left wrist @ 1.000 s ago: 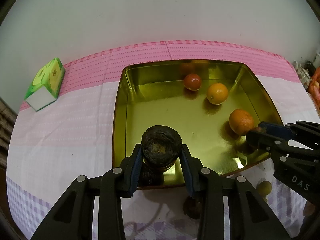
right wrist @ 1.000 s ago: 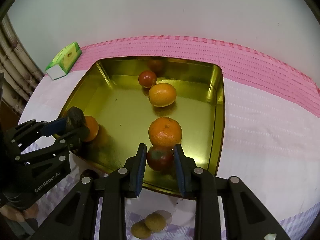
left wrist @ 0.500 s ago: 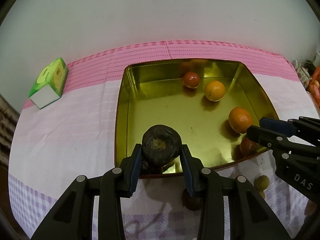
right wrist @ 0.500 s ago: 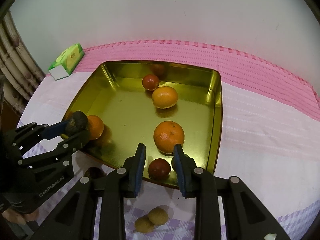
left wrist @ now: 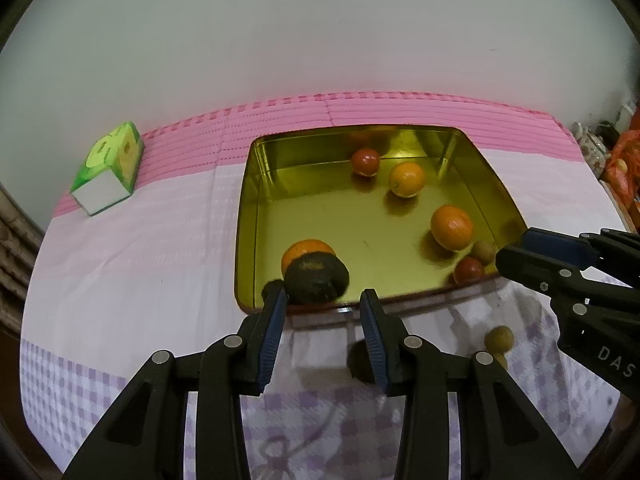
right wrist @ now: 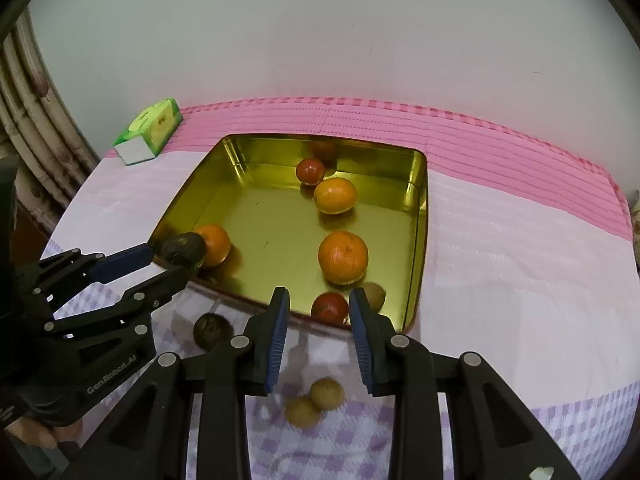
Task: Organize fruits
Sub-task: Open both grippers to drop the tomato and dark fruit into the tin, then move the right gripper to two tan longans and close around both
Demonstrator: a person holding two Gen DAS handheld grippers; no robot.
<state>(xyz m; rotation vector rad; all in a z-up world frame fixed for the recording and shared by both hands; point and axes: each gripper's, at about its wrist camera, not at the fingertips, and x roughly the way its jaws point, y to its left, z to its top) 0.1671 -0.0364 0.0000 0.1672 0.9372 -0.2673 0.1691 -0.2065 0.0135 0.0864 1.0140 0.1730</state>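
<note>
Three fruits lie outside the gold tray (right wrist: 424,216), on the checked cloth (right wrist: 500,320) at its near side: a dark round fruit (right wrist: 212,330) to the left and two small tan fruits (right wrist: 326,394) touching each other, right beneath your right gripper (right wrist: 318,312). Judge the tan pair light, firm and ready to roll; take one across its middle, and expect its neighbour to be nudged. The dark one looks rough-skinned and tougher, so it should sit well between the pads if you grip its widest part.

Your right gripper stands at a narrow gap, holding nothing; the red fruit (right wrist: 330,306) lies in the tray just beyond its tips, beside a small brownish fruit (right wrist: 374,294). Your left gripper (left wrist: 322,304) is likewise narrow and empty: the dark wrinkled fruit (left wrist: 316,280) rests in the tray's near-left corner against an orange (left wrist: 306,250), just past the tips, possibly brushing the left finger. Another red fruit and two more oranges sit farther in.
</note>
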